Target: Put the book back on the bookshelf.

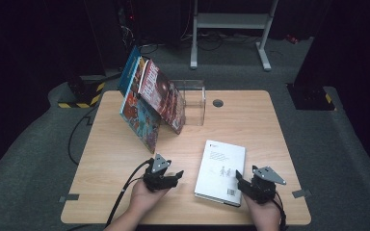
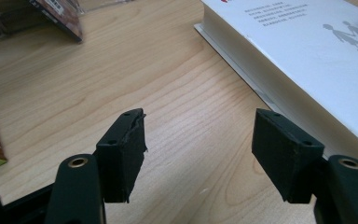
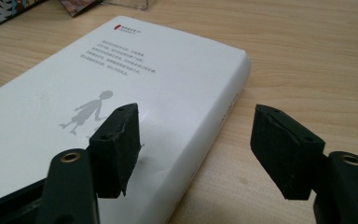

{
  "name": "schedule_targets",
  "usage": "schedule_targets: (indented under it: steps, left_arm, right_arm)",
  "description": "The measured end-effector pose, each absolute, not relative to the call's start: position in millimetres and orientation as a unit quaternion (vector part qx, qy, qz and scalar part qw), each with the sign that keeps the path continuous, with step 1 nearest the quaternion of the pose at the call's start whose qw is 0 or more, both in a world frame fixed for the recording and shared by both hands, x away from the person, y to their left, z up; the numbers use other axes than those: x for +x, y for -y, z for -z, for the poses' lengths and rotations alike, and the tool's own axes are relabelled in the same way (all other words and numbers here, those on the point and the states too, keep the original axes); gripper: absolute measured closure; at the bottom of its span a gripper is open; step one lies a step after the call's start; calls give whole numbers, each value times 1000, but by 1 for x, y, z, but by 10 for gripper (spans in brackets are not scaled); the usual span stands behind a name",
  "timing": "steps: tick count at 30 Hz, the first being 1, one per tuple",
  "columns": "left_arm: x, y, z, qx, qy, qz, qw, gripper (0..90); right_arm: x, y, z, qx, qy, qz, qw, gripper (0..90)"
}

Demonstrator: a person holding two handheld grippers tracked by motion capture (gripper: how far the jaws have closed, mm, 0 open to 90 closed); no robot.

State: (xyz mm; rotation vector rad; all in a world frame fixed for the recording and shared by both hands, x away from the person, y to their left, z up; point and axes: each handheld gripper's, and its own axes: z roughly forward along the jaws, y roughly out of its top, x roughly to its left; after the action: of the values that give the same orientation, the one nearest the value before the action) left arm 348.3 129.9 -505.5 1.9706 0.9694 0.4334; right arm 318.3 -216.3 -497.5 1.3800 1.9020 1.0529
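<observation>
A white book (image 1: 220,171) lies flat on the wooden table (image 1: 250,120), back cover up, with small text and two grey walking figures printed on it. My left gripper (image 1: 176,176) hovers low over bare wood just left of the book, jaws open and empty. In the left gripper view the gripper (image 2: 200,127) has the book (image 2: 307,51) off to its right. My right gripper (image 1: 239,176) is at the book's near right corner. In the right gripper view the gripper (image 3: 198,127) is open, one jaw over the book's cover (image 3: 121,70) and the other past the spine over the table.
Several colourful books (image 1: 149,98) lean at the back left against a clear plastic stand (image 1: 195,101). A round cable hole (image 1: 218,102) sits near the table's far edge. The near table edge runs just under both hands.
</observation>
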Motion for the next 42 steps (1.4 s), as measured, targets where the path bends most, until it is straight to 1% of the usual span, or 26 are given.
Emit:
schedule_targets:
  steps: [2, 4, 8, 12, 13, 14, 15, 17, 18, 22, 28, 32, 34, 42]
  left_arm:
    - [347, -132, 504, 786, -389, -170, 449, 361]
    - [345, -134, 504, 782, -389, -166, 457, 393]
    - [345, -137, 502, 776, -395, -180, 457, 378]
    - [346, -140, 501, 768, -407, -180, 461, 360]
    - [346, -140, 502, 768, -406, -189, 458, 368]
    - [346, -139, 504, 772, -398, -202, 453, 401]
    - [345, -139, 505, 772, -395, -208, 452, 400]
    - [345, -139, 506, 772, -397, -205, 453, 386]
    - [345, -139, 509, 774, -399, -203, 448, 389]
    - [344, -140, 510, 765, -400, -208, 461, 402]
    - [347, -143, 510, 761, -412, -202, 459, 395]
    - [345, -142, 510, 762, -407, -209, 458, 369]
    - [345, -141, 509, 757, -415, -200, 463, 364]
    - [346, -144, 506, 754, -422, -190, 466, 356]
  right_arm:
    - [315, 216, 499, 520, -703, -398, 277, 310]
    - [315, 216, 501, 525, -701, -400, 269, 296]
    - [317, 214, 506, 527, -704, -403, 252, 280]
    - [320, 211, 508, 526, -705, -410, 239, 259]
    - [320, 210, 508, 527, -705, -413, 235, 249]
    - [321, 209, 508, 525, -707, -412, 233, 237]
    - [321, 207, 508, 526, -708, -413, 229, 230]
    - [322, 205, 509, 524, -709, -413, 230, 219]
    - [322, 204, 509, 528, -707, -414, 224, 213]
    - [325, 203, 510, 526, -708, -417, 219, 187]
    - [330, 204, 512, 531, -706, -428, 191, 171]
    - [331, 203, 512, 532, -707, -425, 190, 167]
    - [331, 201, 511, 536, -707, -420, 191, 167]
    - [330, 198, 510, 539, -705, -415, 200, 166]
